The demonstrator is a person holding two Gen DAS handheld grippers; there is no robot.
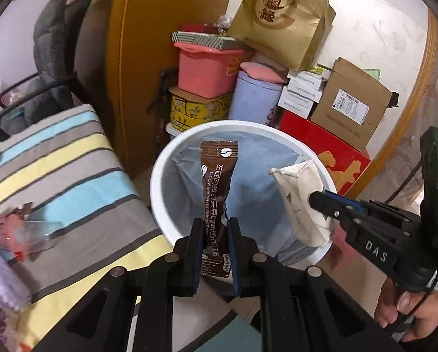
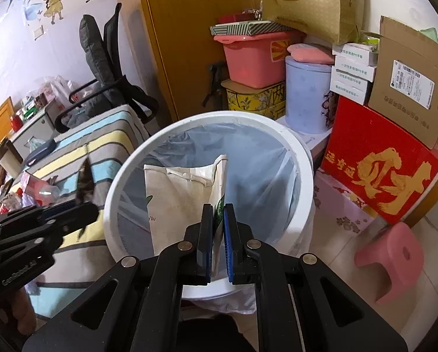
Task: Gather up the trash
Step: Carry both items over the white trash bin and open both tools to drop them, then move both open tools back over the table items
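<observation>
A white round trash bin (image 1: 157, 182) (image 2: 113, 205) with a pale blue liner stands on the floor, open at the top. My left gripper (image 1: 216, 228) is shut on a brown coffee sachet (image 1: 216, 182) and holds it upright over the bin's mouth; the sachet shows blurred in the right wrist view (image 2: 84, 184). My right gripper (image 2: 218, 214) is shut on a crumpled cream paper bag (image 2: 183, 196) over the bin; it shows in the left wrist view (image 1: 317, 201) with the bag (image 1: 301, 199) above the bin's right rim.
A striped bed or cushion (image 1: 72, 176) with loose wrappers (image 1: 19, 228) lies left of the bin. Stacked boxes, a pink tub (image 1: 207, 70), a lilac canister (image 1: 254, 96) and a red box (image 2: 380, 170) crowd behind. A pink stool (image 2: 392, 261) stands at the right.
</observation>
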